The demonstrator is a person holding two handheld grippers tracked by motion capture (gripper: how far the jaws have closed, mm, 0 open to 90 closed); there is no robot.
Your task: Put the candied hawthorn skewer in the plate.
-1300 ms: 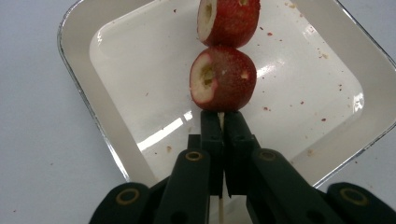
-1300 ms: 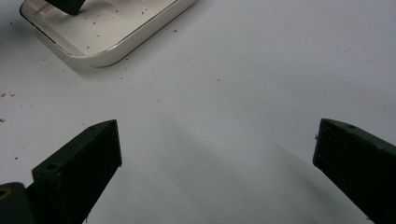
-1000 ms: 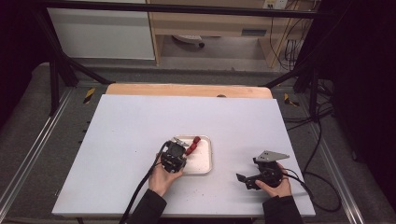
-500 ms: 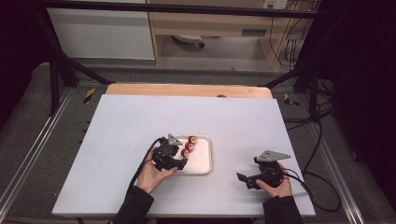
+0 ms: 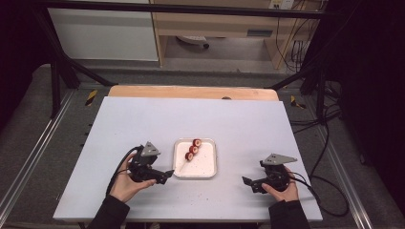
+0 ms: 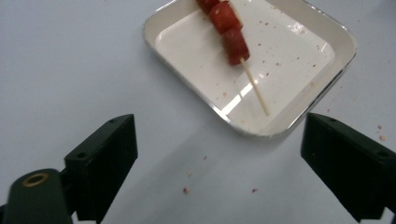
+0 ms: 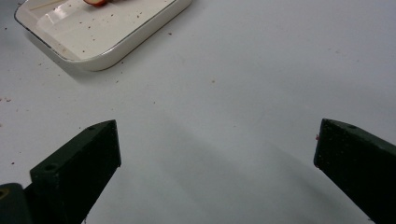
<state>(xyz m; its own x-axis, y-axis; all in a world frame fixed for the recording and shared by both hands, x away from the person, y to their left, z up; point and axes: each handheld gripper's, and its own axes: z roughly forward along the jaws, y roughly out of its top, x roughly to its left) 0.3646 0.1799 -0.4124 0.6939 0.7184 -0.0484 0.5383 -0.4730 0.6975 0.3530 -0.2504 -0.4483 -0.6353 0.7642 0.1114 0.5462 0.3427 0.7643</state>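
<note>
The left tool (image 5: 165,176), jaws just spread and empty, sat beside the tray (image 5: 209,172), its skewer (image 5: 192,150) delivered; the right tool (image 5: 248,182) gaped idle.

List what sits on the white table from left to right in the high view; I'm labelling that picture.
Left gripper with black jaws open → shallow white rectangular tray holding a wooden skewer of red fruit pieces → right gripper with black jaws open.
</note>
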